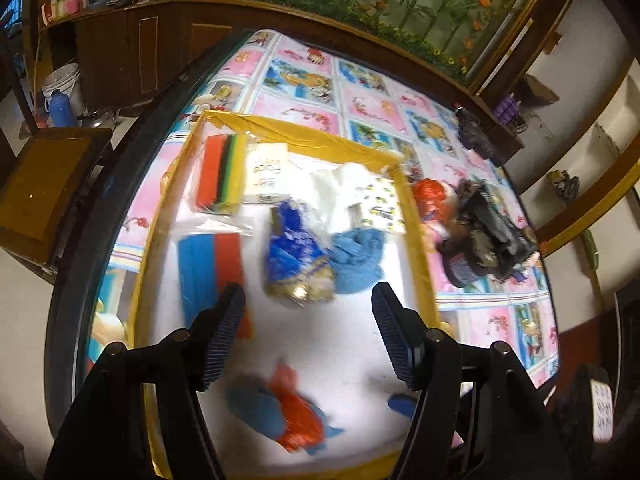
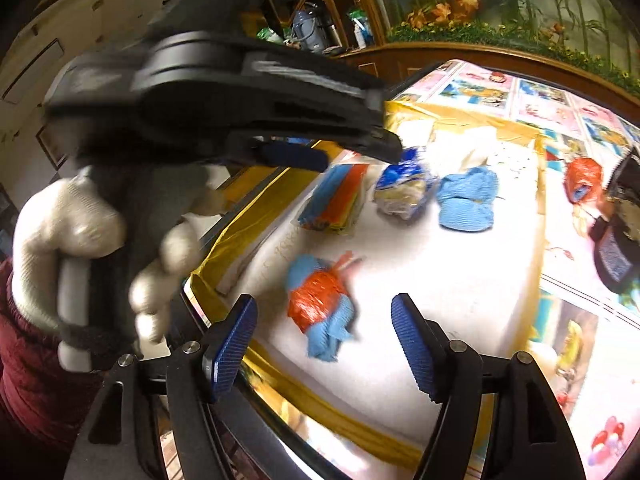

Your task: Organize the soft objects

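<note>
From your left wrist camera, your left gripper (image 1: 308, 300) hangs spread wide and empty above the white padded mat edged with yellow tape (image 1: 352, 344). Just ahead of its fingertips lies a blue and gold fabric bundle in clear wrap (image 1: 298, 258), touching a light blue knitted cloth (image 1: 356, 258) on its right. Below the fingers sits an orange mesh pouch wrapped in blue cloth (image 1: 292, 412), blurred. A flat blue and orange pack (image 1: 212, 264) lies beside the left finger.

From your right wrist camera, your right gripper (image 2: 324, 320) is also spread apart, holding nothing, with the orange mesh pouch wrapped in blue cloth (image 2: 320, 304) between its fingertips, probably resting on the mat. Your white-gloved left hand (image 2: 80, 256) grips the other tool at left.
</note>
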Available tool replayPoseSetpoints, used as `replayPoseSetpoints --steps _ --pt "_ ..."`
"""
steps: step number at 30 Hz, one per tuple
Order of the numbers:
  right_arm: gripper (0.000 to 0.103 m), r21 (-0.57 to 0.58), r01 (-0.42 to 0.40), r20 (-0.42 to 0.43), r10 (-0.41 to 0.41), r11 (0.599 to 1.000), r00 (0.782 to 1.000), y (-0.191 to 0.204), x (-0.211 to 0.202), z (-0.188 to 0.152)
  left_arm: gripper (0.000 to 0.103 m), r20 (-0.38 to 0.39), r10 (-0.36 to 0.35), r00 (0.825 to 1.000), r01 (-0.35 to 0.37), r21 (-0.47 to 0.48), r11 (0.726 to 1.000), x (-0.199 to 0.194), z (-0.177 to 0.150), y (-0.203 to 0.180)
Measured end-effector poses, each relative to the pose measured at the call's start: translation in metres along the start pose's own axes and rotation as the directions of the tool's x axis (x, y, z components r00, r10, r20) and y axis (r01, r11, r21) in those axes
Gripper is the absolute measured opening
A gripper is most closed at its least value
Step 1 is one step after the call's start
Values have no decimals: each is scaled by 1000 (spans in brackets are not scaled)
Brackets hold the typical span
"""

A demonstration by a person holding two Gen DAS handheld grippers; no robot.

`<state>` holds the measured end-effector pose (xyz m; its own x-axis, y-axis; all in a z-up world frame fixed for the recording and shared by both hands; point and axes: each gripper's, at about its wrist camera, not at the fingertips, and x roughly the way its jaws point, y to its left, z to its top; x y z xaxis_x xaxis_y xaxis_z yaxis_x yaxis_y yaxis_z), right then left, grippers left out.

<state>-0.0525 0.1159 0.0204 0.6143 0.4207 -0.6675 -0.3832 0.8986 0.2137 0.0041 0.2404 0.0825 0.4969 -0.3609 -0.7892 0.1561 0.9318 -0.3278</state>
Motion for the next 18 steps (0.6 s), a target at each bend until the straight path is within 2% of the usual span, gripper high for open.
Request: replayPoseSetpoints --steps 9,18 --pt "74 105 47 63 -54 993 997 -42 -63 -23 65 15 -113 993 113 1 994 -10 -42 -51" --pt "75 256 66 144 -106 964 984 -93 -110 -52 65 5 -142 990 143 -29 989 -3 -78 -88"
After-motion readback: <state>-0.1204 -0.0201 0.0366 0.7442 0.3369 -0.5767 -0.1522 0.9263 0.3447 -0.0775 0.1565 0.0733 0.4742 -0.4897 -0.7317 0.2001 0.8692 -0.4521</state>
